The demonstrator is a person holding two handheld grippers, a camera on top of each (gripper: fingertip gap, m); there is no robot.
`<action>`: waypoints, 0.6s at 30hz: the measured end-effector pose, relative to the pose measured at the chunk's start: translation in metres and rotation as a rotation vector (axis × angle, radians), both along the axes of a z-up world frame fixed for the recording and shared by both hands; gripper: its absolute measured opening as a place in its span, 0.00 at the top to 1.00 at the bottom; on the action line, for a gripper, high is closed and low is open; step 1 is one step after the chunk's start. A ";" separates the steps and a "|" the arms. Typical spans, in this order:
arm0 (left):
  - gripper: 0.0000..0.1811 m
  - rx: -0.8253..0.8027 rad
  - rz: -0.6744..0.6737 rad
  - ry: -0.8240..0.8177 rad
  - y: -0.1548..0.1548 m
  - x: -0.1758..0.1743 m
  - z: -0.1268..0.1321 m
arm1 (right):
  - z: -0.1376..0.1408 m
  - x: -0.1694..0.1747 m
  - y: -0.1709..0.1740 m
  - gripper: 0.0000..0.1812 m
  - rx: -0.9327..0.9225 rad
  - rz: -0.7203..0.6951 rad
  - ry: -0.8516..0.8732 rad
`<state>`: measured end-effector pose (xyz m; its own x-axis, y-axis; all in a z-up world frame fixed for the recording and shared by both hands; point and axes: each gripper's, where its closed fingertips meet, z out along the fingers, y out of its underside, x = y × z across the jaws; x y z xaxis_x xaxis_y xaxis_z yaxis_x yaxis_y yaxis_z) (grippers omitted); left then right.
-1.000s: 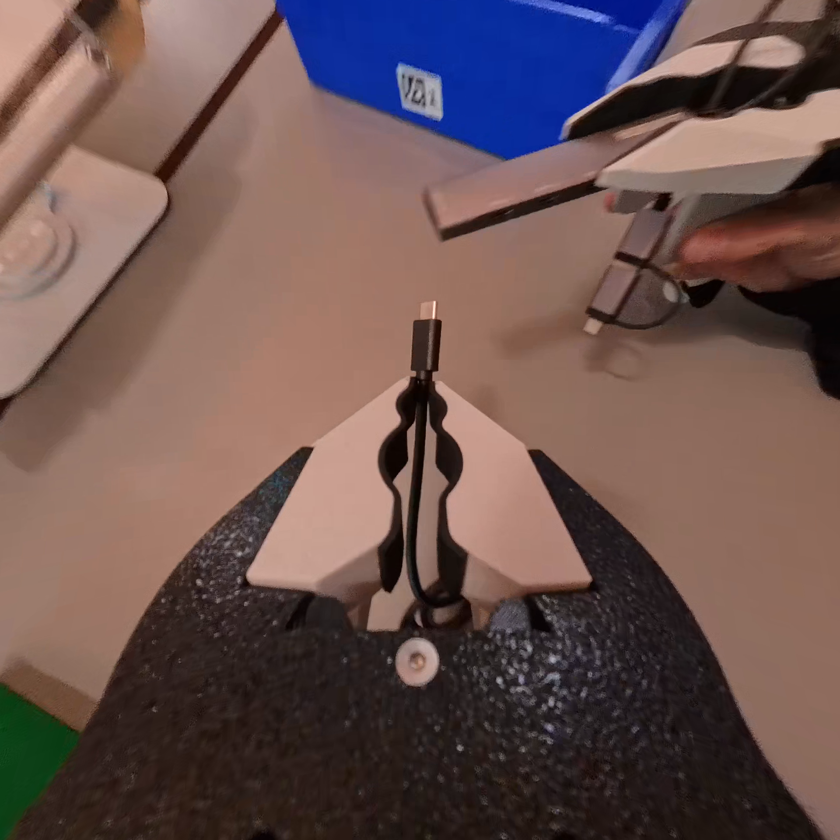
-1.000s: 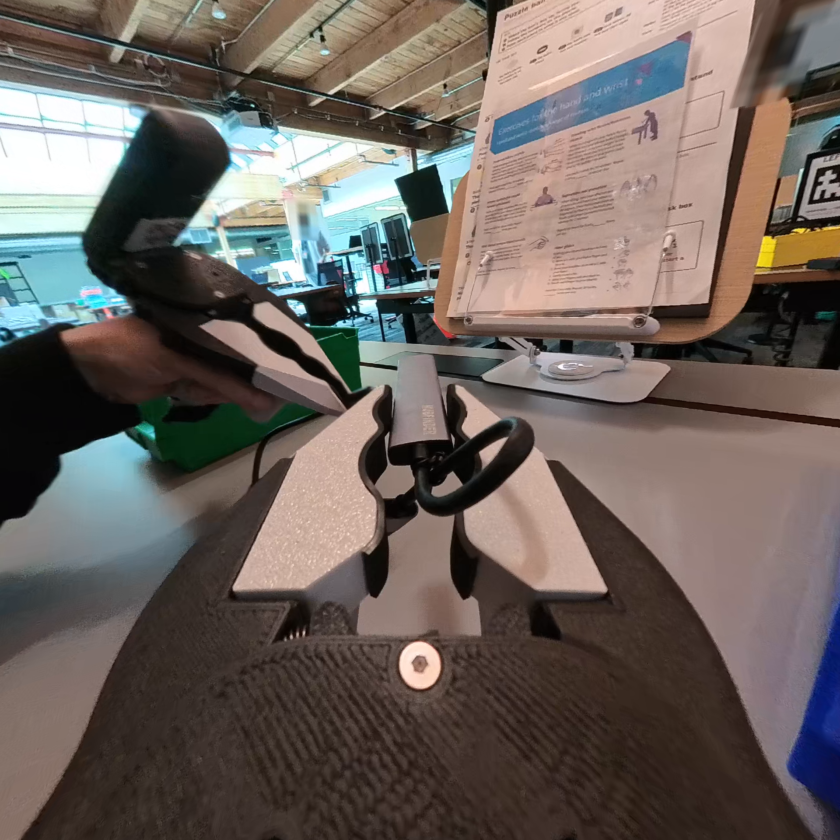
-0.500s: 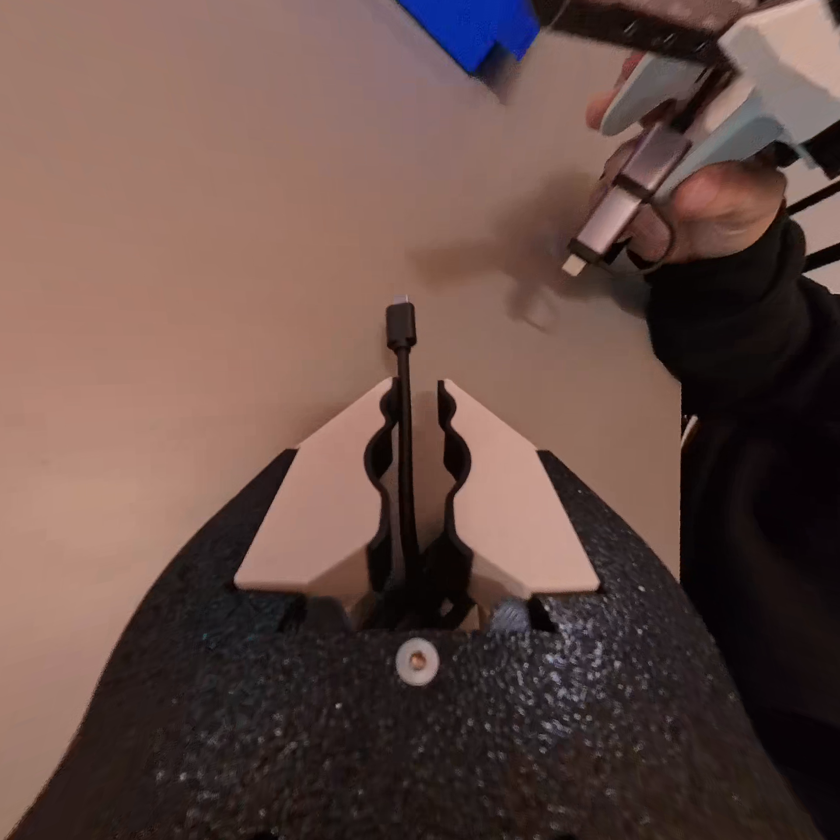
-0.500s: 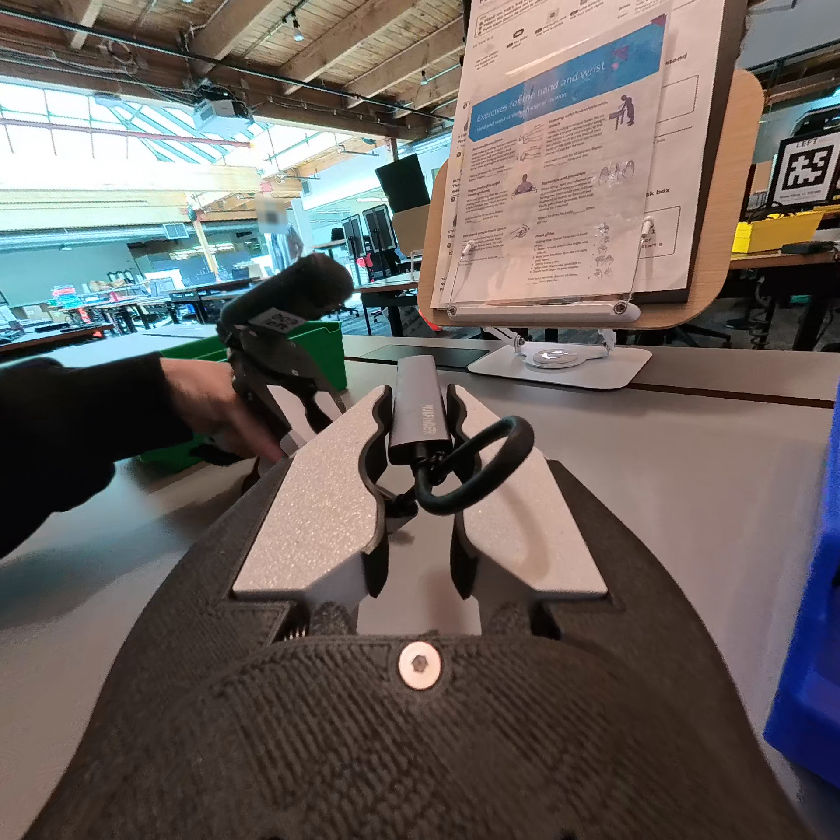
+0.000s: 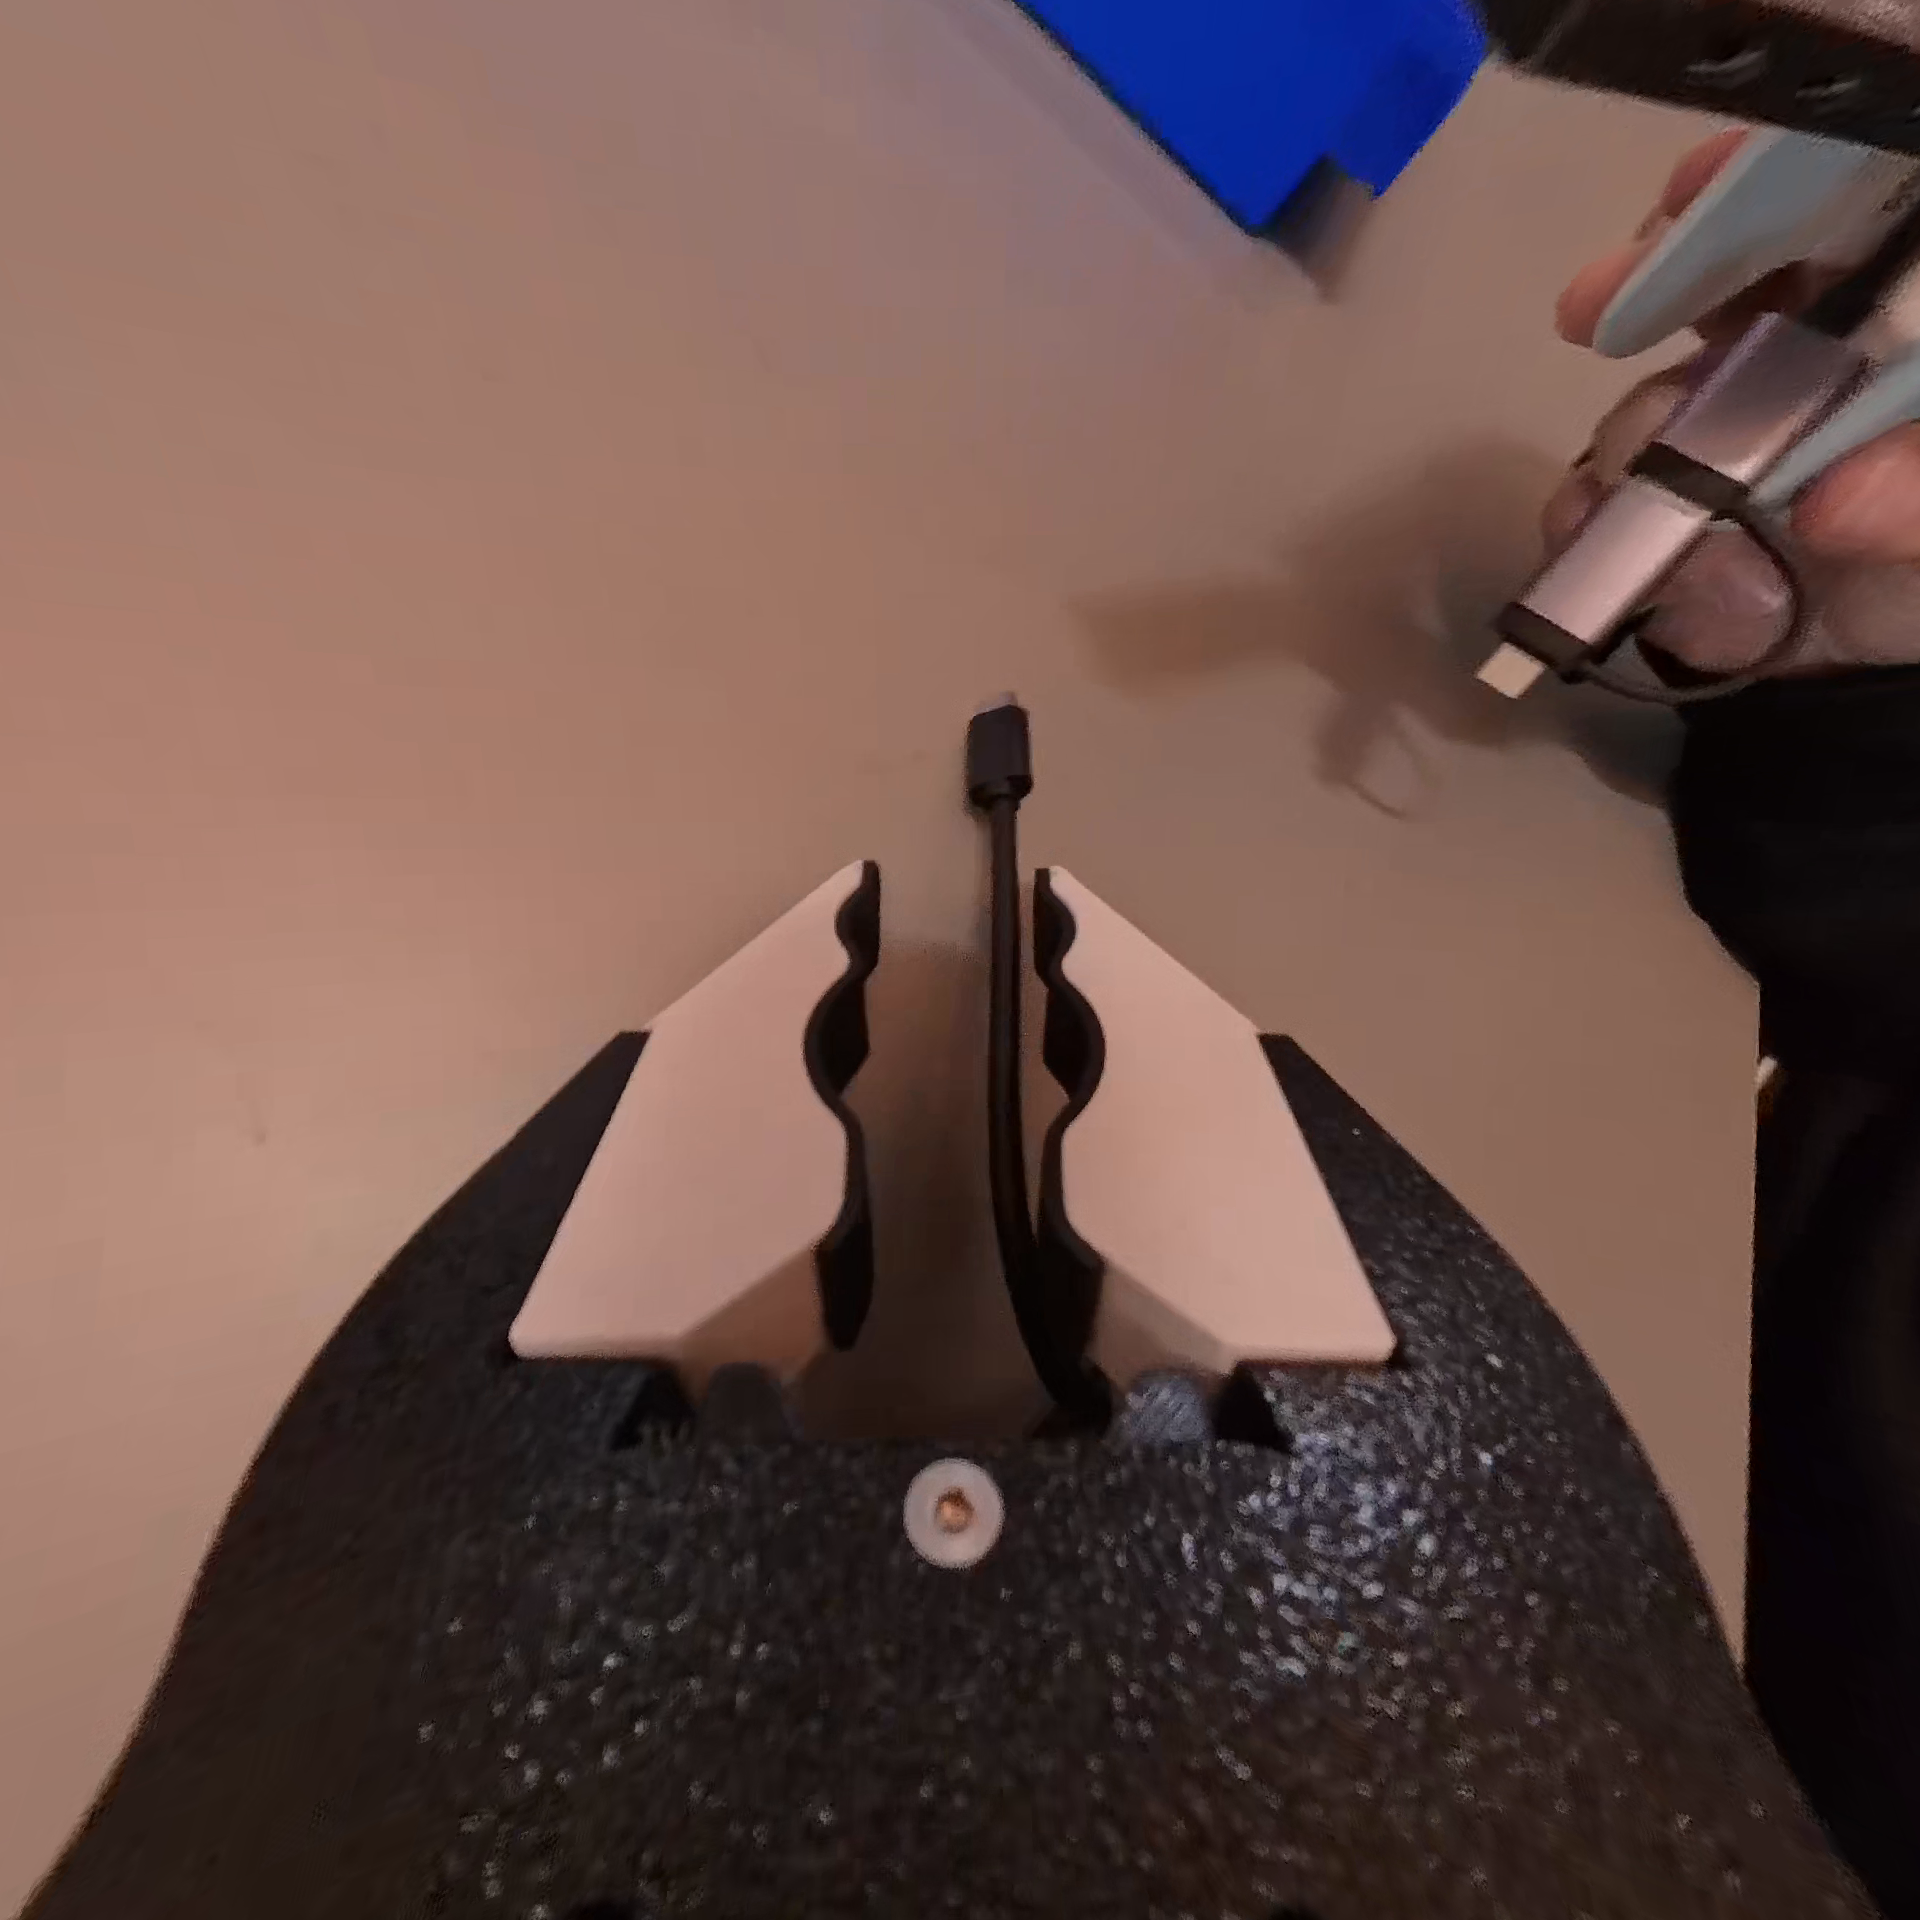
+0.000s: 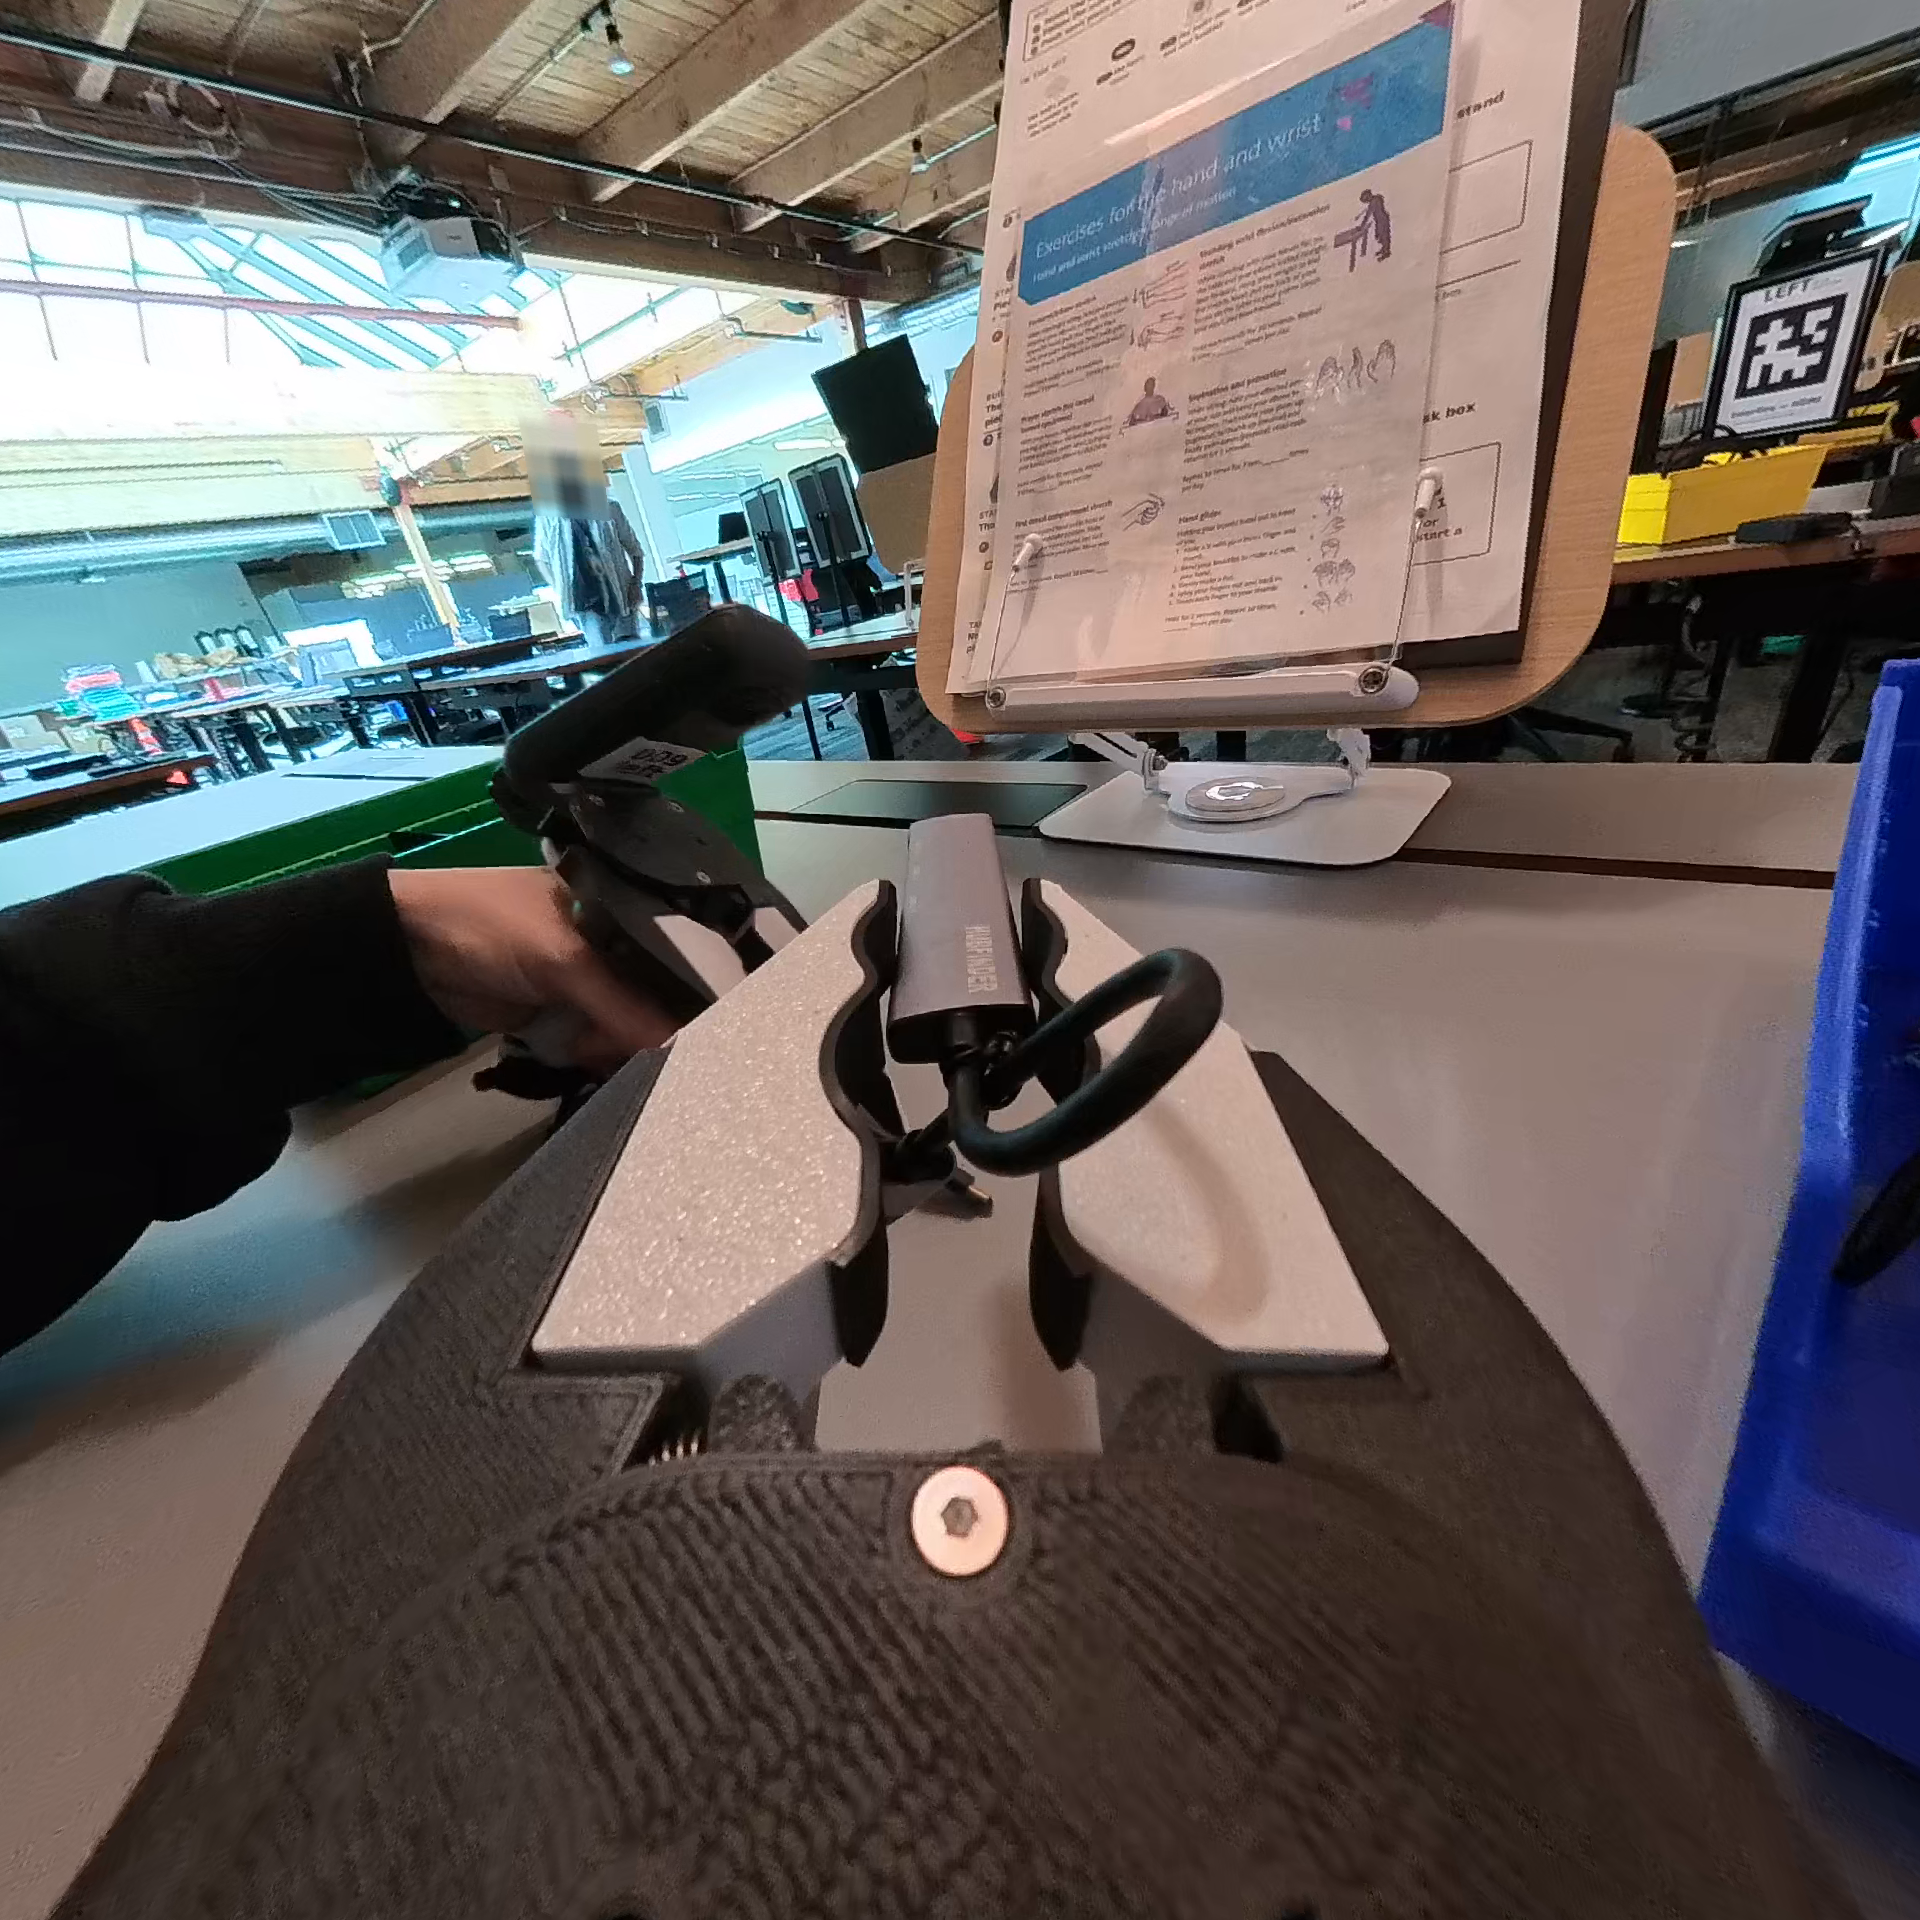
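Observation:
In the left wrist view my left gripper points down at the tan table with its jaws open. A black cable with a small plug runs loose through the gap, close to the right finger. My right gripper is shut on a slim dark grey hub, whose short black cable loops over the right finger. In the left wrist view the hub's silver connector hangs below the right gripper and the hand at the upper right. The left gripper also shows in the right wrist view, held low over the table.
A blue bin stands at the right and shows in the left wrist view at the top. A document stand with printed sheets stands at the back of the table. A green bin is behind the left hand. A person stands far off. Tip to tip, the grippers are about 15 cm apart.
My left gripper's jaws have opened and let go of the black cable. The left gripper has dropped lower toward the table. The right gripper still holds the hub.

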<state>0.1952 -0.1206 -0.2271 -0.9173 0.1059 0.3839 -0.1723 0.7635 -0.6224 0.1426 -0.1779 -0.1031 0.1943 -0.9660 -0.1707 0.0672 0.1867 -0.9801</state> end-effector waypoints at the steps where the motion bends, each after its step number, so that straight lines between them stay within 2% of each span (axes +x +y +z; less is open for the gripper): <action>1: 0.85 0.003 0.011 0.019 -0.001 -0.001 0.000 | 0.000 0.000 0.000 0.88 -0.002 0.000 0.000; 8: 0.91 -0.010 0.071 0.167 -0.008 -0.007 0.005 | -0.001 0.000 0.000 0.87 -0.001 0.001 0.005; 10: 0.98 -0.008 0.064 0.173 -0.007 -0.008 0.004 | -0.002 0.000 0.000 0.87 0.000 0.001 0.007; 14: 0.99 -0.073 0.044 0.061 -0.006 -0.008 0.009 | -0.002 0.000 -0.001 0.87 0.009 0.002 0.008; 18: 0.99 -0.189 0.114 -0.101 0.001 -0.007 0.043 | -0.002 0.000 -0.002 0.87 0.036 0.005 0.006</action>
<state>0.1884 -0.1200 -0.1845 -0.9602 0.0608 0.2725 -0.1802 0.6107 -0.7711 0.1421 -0.1801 -0.1048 0.1976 -0.9582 -0.2067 0.0600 0.2223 -0.9731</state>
